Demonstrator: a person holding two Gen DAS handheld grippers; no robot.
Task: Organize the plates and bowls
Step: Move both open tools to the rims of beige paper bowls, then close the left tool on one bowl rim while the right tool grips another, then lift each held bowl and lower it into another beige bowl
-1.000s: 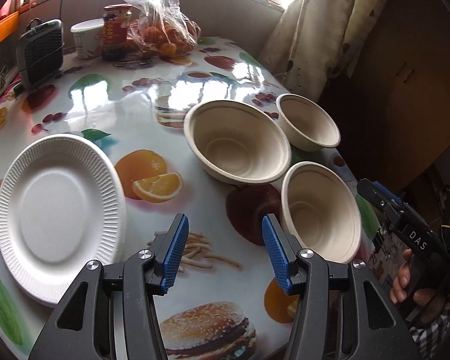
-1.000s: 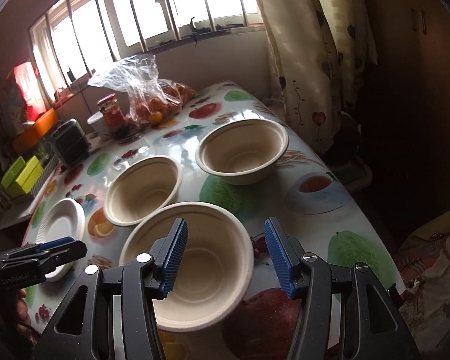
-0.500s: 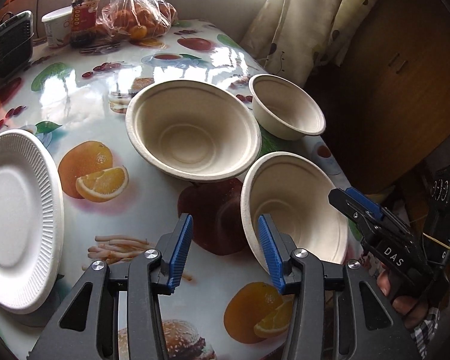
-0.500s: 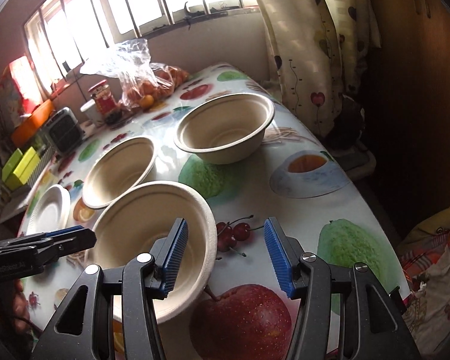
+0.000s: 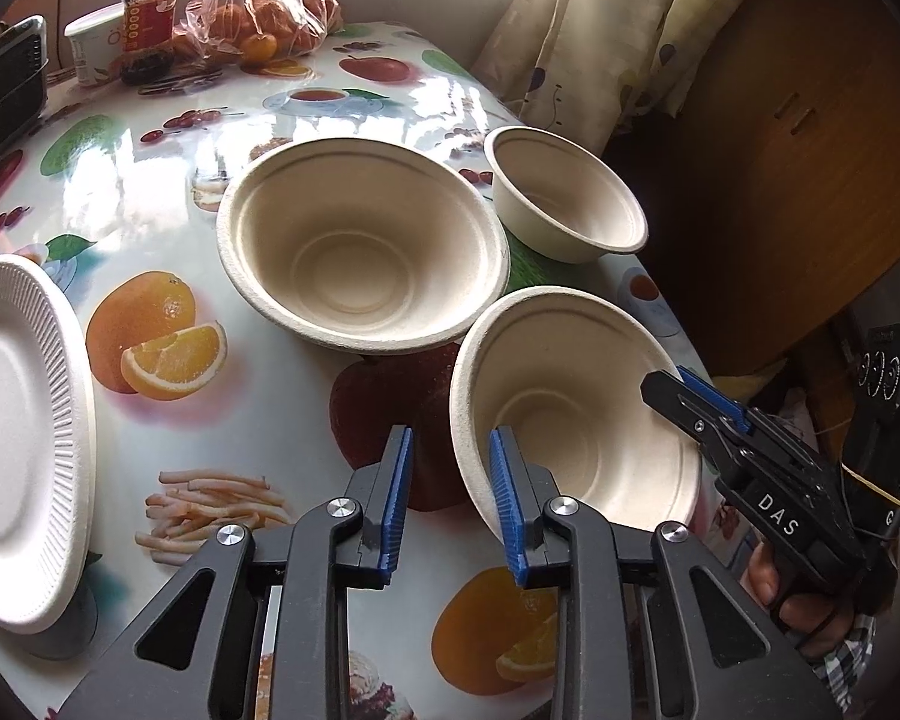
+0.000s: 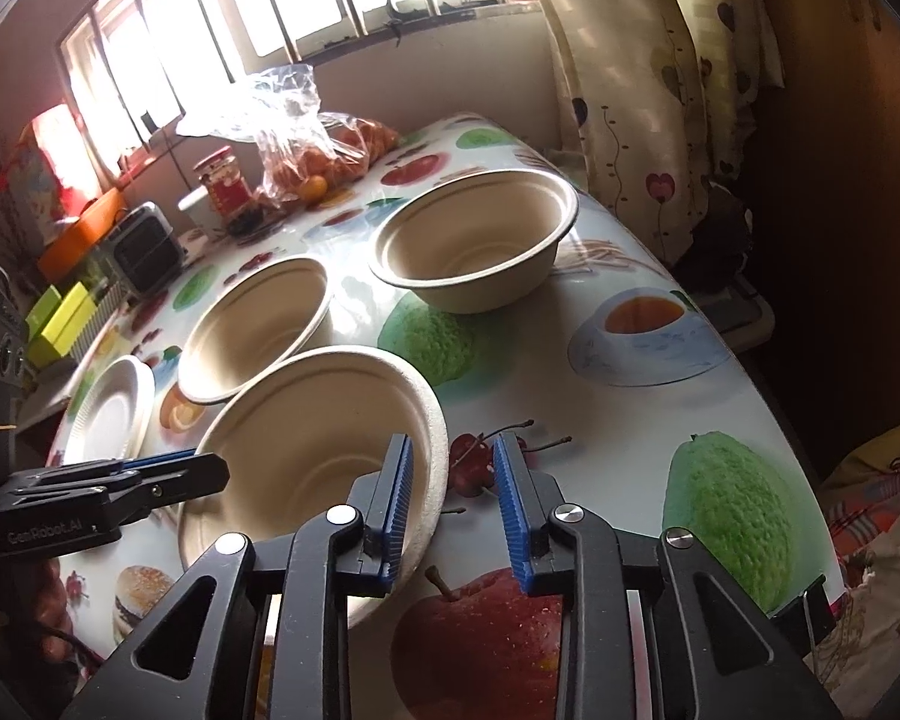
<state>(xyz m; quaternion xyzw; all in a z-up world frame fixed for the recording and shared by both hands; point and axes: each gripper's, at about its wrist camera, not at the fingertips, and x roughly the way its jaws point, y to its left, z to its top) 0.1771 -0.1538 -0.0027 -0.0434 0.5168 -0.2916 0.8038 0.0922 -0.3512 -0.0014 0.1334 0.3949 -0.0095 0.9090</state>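
Three beige paper bowls stand on the fruit-print table. The nearest bowl [image 5: 576, 420] also shows in the right wrist view [image 6: 306, 438]. My left gripper [image 5: 450, 492] is open, its jaws straddling that bowl's left rim. My right gripper [image 6: 450, 498] is open, its jaws straddling the same bowl's right rim; it also shows in the left wrist view [image 5: 696, 396]. A wide bowl [image 5: 360, 246] sits behind, and a smaller bowl [image 5: 564, 198] at the far right. A white paper plate [image 5: 18, 432] lies at the left.
A bag of oranges [image 5: 258, 12], a jar [image 5: 147, 18], a white tub [image 5: 90, 48] and a small black appliance [image 5: 6, 84] stand at the table's far end. A curtain [image 5: 600, 30] hangs beyond the right table edge, near a wooden cabinet [image 5: 810, 150].
Both grippers have moved in on the nearest bowl from opposite sides. Their jaws have narrowed and now straddle its rim. The bowls and plate have not moved.
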